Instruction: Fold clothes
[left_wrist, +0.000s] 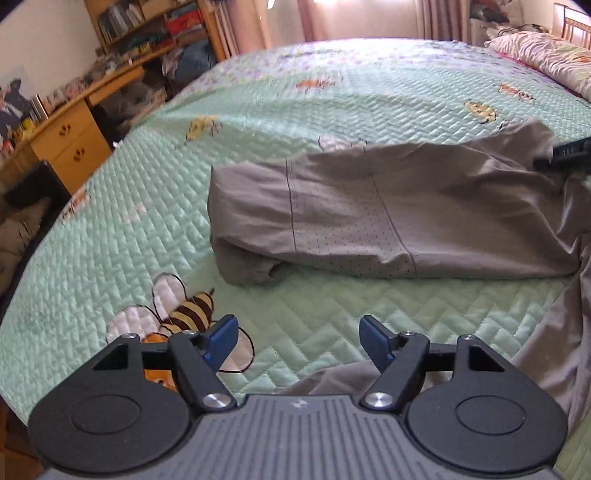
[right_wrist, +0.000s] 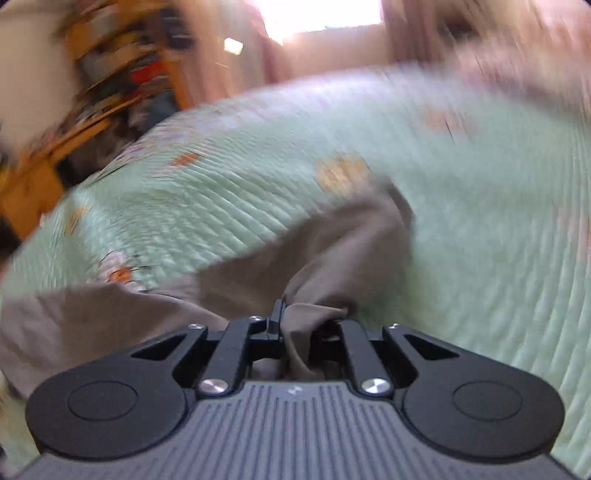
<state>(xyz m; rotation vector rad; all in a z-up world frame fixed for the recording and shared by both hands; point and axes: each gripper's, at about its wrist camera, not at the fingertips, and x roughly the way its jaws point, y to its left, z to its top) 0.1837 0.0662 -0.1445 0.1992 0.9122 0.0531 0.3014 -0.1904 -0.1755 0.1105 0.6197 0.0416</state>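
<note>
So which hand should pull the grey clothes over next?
Probably the right. The right gripper is already pinched shut on the grey garment, while the left gripper hangs open over the green quilt, holding nothing.

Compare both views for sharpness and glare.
Left wrist view: mostly sharp, quilt stitching and the grey garment crisp, fisheye bending the bed's edge. Right wrist view: heavy motion smear across quilt and shelves, blown-out window; only the right gripper, pinching grey fabric, stays clear.
</note>
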